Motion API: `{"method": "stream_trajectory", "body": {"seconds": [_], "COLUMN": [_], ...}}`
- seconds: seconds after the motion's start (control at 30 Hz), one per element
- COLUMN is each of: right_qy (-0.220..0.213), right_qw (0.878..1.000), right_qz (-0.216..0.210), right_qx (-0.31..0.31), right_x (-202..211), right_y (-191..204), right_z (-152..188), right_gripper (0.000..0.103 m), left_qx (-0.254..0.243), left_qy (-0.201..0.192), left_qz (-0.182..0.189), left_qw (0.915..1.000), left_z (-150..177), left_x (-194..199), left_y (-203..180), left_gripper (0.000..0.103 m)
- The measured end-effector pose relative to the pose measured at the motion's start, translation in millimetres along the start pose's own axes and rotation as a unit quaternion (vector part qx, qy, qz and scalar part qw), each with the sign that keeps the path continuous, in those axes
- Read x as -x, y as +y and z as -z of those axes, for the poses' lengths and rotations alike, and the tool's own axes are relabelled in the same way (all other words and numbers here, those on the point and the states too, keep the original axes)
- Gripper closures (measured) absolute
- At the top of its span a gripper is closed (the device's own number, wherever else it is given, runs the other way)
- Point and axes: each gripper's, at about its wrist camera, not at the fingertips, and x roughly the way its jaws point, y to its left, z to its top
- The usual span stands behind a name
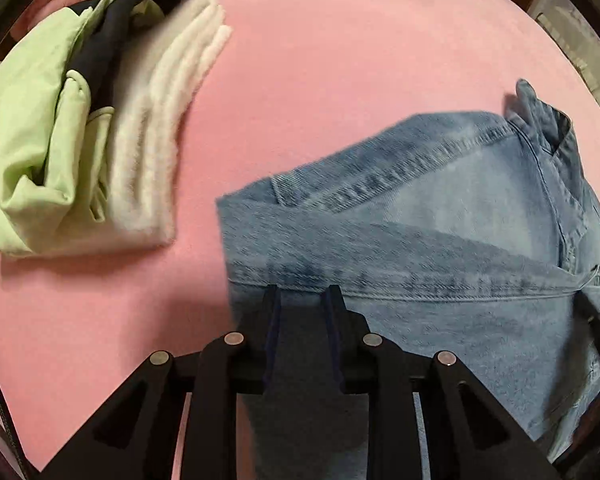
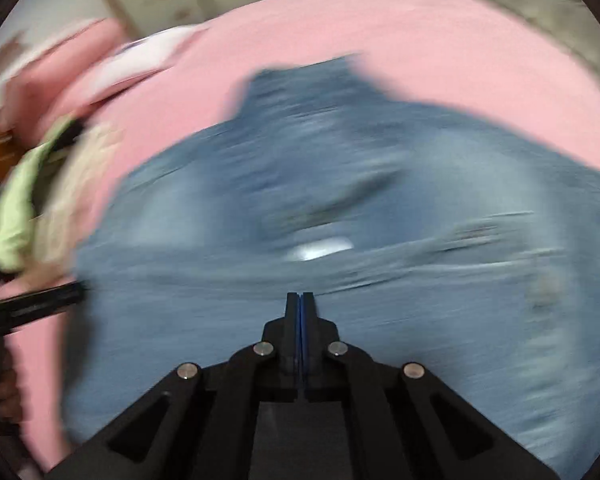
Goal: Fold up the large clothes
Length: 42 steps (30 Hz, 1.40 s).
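Note:
A light blue denim garment [image 1: 440, 216] lies partly folded on the pink bed sheet [image 1: 340, 60]. My left gripper [image 1: 300, 294] is open, its jaws a hand's width apart, with its tips at a folded seam of the denim. In the right wrist view the denim [image 2: 320, 184] is heavily blurred by motion. My right gripper [image 2: 300, 298] has its jaws pressed together at a fold edge of the denim; whether cloth is pinched between them does not show. The left gripper's finger [image 2: 32, 306] shows at the left edge of that view.
A folded stack of a light green and navy garment [image 1: 32, 128] on a white fleecy item [image 1: 160, 112] sits at the far left of the bed. It also shows blurred in the right wrist view [image 2: 28, 200]. Furniture and a wall lie beyond the bed.

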Motion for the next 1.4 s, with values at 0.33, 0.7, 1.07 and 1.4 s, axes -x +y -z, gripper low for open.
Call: {"method": "stream_trajectory", "body": {"seconds": [0.33,0.7,1.07,1.4], "right_qy": [-0.013,-0.007,-0.004,-0.022], "right_qw": [0.997,0.964,0.982,0.994], "right_qz": [0.04,-0.11,-0.1,-0.034], "right_qx": [-0.062,-0.241,-0.159,-0.098], "right_x": [10.0,55.5,127.6,188.2], "right_y": [-52.8,-19.4,-86.4,-246.3], "right_z": [3.9,66.7,113.5,114.8], "right_gripper": [0.099,0.072,0.058,0.048], "left_qx": [0.004,-0.049,-0.093,-0.134], "left_qy": [-0.022,-0.008,0.039,0.063], "left_qz": [-0.029,-0.051,-0.1,-0.047], "left_qw": [0.9993,0.9975,0.9899,0.9878], "left_z": [-10.8,47.5,151.6,196.5], "left_x": [-6.8,40.4,98.4,138.9], "left_y": [6.6,-56.6,-181.2,-346.1], "left_gripper": [0.079,0.042,0.02,0.02]}}
